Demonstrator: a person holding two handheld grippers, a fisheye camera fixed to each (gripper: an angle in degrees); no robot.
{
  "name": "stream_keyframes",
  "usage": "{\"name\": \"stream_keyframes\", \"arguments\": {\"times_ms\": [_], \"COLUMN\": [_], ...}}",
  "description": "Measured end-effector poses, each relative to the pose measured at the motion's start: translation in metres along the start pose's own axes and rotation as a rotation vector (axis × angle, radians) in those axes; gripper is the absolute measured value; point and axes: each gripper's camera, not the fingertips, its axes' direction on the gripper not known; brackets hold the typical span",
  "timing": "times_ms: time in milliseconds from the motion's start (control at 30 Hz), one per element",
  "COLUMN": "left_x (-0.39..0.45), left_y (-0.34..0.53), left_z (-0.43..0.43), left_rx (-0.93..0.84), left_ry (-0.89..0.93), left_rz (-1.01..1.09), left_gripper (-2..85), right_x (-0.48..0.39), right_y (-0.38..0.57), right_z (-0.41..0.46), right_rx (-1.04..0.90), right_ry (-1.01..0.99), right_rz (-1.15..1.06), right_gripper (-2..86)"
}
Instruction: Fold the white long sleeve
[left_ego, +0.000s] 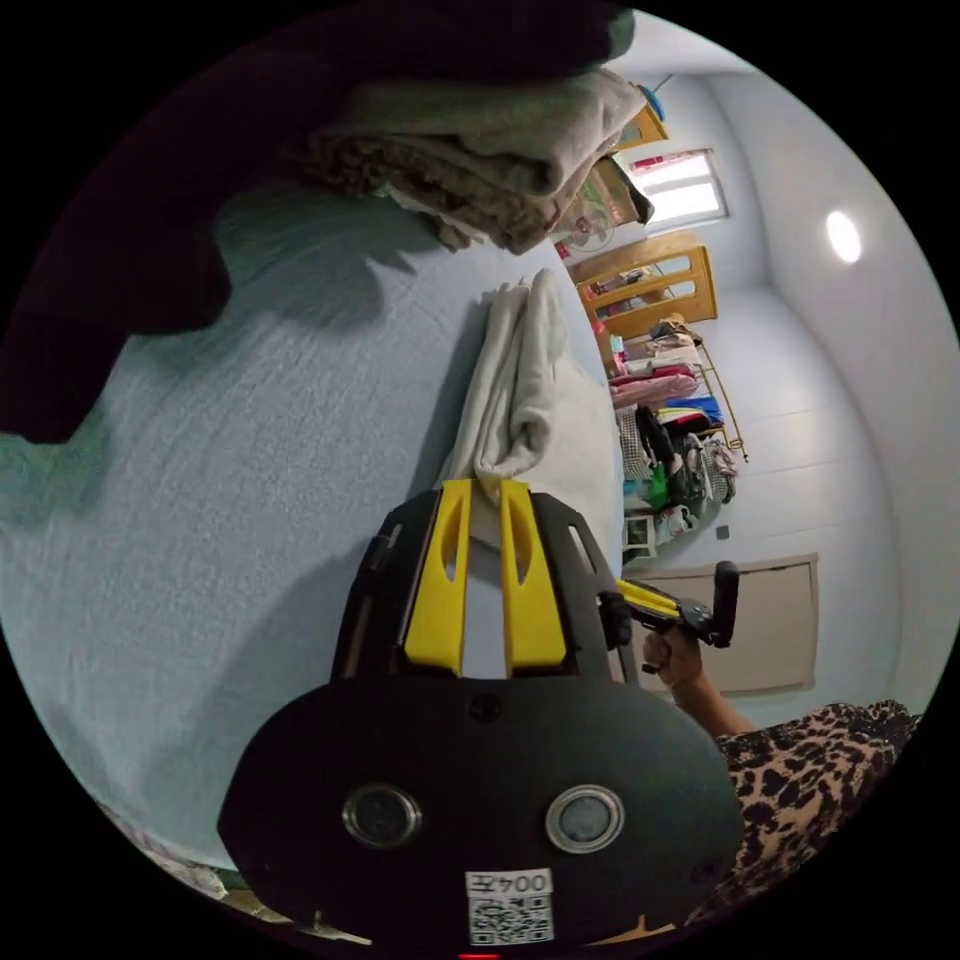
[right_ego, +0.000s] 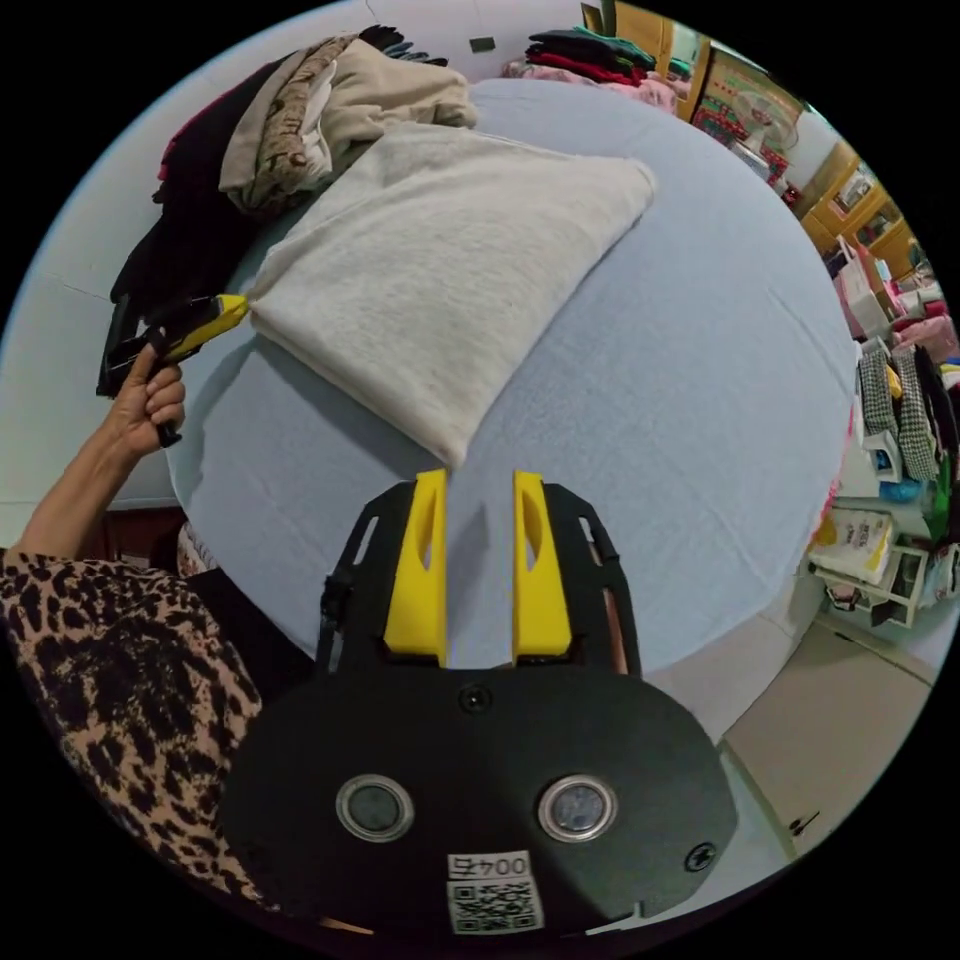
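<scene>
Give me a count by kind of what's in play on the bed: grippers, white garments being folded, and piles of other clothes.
Grippers: 2, left gripper and right gripper
White long sleeve: 1
Clothes piles: 2, near pile and far pile
Total: 5

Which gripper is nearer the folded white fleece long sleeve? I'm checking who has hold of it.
Left. The left gripper pinches a corner of the white long sleeve; the right gripper sits open just off another corner, not gripping.

Blue bed (right_ego: 680, 380), white long sleeve (right_ego: 440, 270), clothes pile (right_ego: 300, 110)
</scene>
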Motion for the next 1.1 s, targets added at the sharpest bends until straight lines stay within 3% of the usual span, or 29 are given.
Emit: {"name": "stream_keyframes", "arguments": {"times_ms": [167, 267, 400, 467, 633, 800, 933, 1100], "left_x": [0.106, 0.156, 0.173, 0.161, 0.129, 0.145, 0.199, 0.215], "left_y": [0.017, -0.001, -0.021, -0.027, -0.025, -0.02, -0.016, -0.062], "left_z": [-0.031, 0.013, 0.077, 0.121, 0.126, 0.126, 0.096, 0.112], "left_rx": [0.202, 0.147, 0.058, -0.079, -0.031, -0.063, 0.06, 0.032], "left_ry": [-0.209, -0.298, -0.421, -0.564, -0.38, -0.369, -0.441, -0.401], "left_rz": [0.33, 0.493, 0.543, 0.544, 0.443, 0.441, 0.504, 0.39], "left_gripper": [2.0, 1.4, 0.7, 0.5, 0.6, 1.3, 5.3, 9.7], "right_x": [0.012, 0.005, 0.003, 0.012, 0.048, 0.093, 0.171, 0.27], "right_y": [-0.014, -0.038, -0.061, -0.072, -0.078, -0.086, -0.093, -0.126], "right_z": [-0.044, -0.045, -0.038, -0.013, -0.003, -0.031, -0.066, -0.057], "right_rx": [0.139, 0.148, 0.139, 0.031, 0.067, 0.06, 0.22, 0.31], "right_ry": [-0.075, -0.061, -0.042, -0.019, -0.121, -0.287, -0.474, -0.784], "right_rz": [-0.023, -0.077, -0.107, -0.102, -0.044, 0.019, 0.185, 0.436], "right_gripper": [12.3, 12.1, 11.1, 10.5, 9.9, 12.3, 15.1, 16.2]}}
